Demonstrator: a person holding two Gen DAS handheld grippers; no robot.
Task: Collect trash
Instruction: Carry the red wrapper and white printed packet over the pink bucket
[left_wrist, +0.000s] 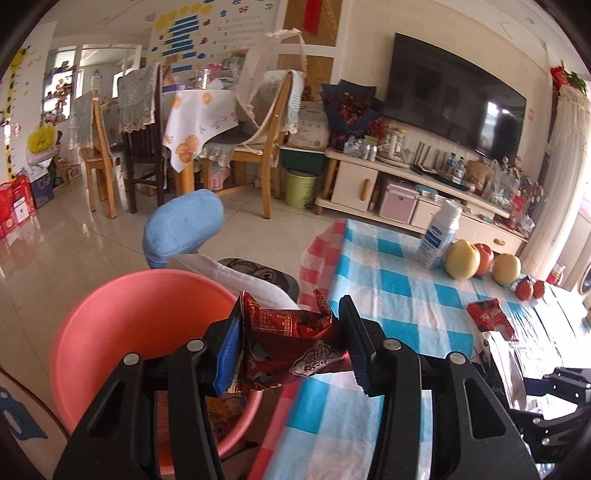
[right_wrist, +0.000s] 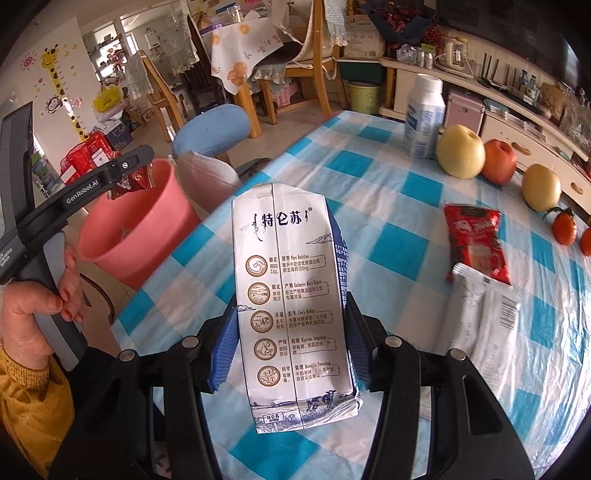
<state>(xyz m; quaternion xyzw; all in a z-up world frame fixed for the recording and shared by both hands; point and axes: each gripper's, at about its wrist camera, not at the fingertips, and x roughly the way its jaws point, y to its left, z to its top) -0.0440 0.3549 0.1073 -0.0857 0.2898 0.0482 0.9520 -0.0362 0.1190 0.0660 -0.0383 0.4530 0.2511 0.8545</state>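
Note:
My left gripper (left_wrist: 291, 343) is shut on a crumpled dark red snack wrapper (left_wrist: 291, 343) and holds it above the near rim of a pink bin (left_wrist: 122, 314) beside the table. In the right wrist view the left gripper (right_wrist: 131, 177) hangs over that pink bin (right_wrist: 129, 229) with the wrapper (right_wrist: 131, 182). My right gripper (right_wrist: 291, 350) is shut on a flattened white milk carton (right_wrist: 291, 314) held above the checked tablecloth (right_wrist: 388, 240). A red sachet (right_wrist: 474, 240) and white packets (right_wrist: 487, 317) lie on the table at right.
A white bottle (right_wrist: 423, 114), two pears (right_wrist: 460, 151), an apple (right_wrist: 498, 160) and small oranges (right_wrist: 563, 227) stand along the table's far side. A blue stool (right_wrist: 212, 129) and a white cushion (right_wrist: 207, 177) sit beyond the bin. Dining chairs and a TV cabinet stand behind.

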